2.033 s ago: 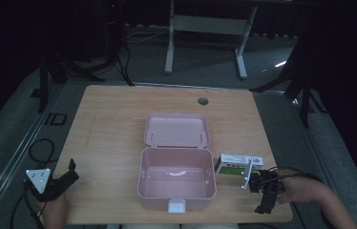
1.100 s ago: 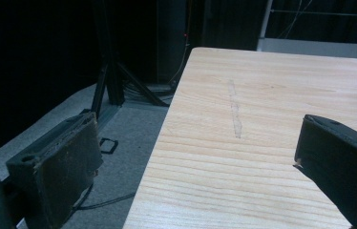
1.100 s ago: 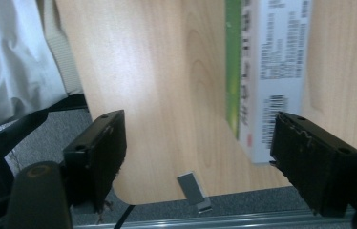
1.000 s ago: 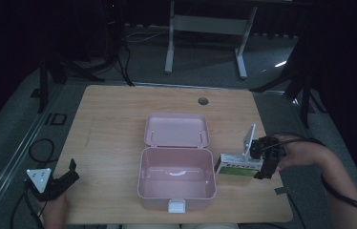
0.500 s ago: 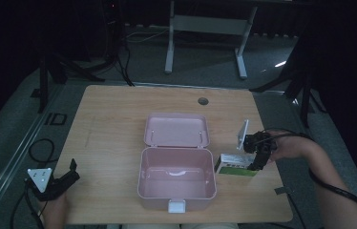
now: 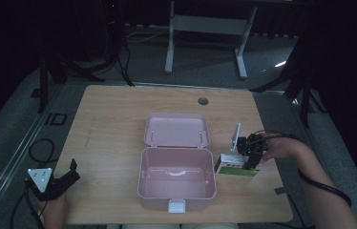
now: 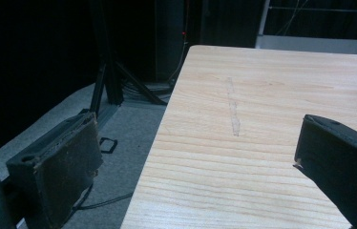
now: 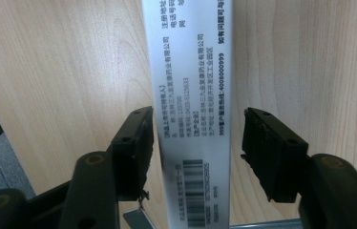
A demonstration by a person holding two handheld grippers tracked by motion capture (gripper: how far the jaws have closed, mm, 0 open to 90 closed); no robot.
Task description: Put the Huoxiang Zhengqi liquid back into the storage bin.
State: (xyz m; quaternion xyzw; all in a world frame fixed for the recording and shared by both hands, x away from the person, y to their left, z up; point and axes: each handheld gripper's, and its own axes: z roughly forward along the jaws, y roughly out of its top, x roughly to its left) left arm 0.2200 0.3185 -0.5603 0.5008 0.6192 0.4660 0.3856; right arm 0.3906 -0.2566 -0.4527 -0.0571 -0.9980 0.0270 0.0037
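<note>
Two jaws of the right gripper [image 8: 193,157] have just been closing around the medicine box [image 8: 191,114] lying just right of the open pink case [image 6: 176,176], apparently not yet pressing. Next comes clamping and lifting toward the case; the left gripper [image 6: 67,180] is resting released.

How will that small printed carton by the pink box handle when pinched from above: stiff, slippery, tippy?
The carton looks like thin, glossy printed card, so probably light and a bit slick against the pads. The right gripper straddles its narrow white face with gaps both sides; a hard squeeze may dent it. It lies flat on the table, so tipping seems unlikely.
</note>
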